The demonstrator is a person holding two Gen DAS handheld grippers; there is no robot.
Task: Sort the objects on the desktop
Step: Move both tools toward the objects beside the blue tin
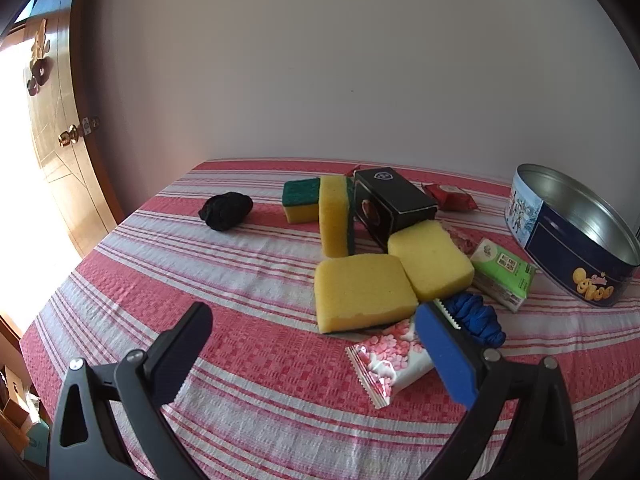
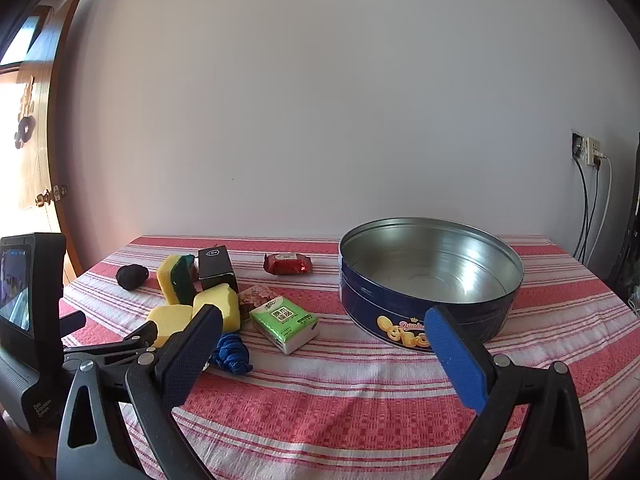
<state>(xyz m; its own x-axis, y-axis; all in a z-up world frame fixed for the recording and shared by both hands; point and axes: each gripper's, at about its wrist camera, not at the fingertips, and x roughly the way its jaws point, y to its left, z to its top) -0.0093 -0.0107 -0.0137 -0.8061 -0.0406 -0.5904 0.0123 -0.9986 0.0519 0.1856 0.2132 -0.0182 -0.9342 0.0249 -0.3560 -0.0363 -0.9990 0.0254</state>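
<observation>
Pink snack pkt (image 1: 390,360) partly hidden by left gripper (image 1: 316,354); both grippers' fingers spread wide, nothing held; right gripper (image 2: 324,354) near empty tin (image 2: 430,284) on tabletop (image 2: 320,400), sponges (image 1: 362,294) clustered left

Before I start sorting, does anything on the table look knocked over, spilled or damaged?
Nothing spilled or visibly damaged. One sponge stands on its edge against the black box, which itself sits tilted in the pile. The tin is upright and empty. Both claws, left and right, are open and hold nothing.
</observation>
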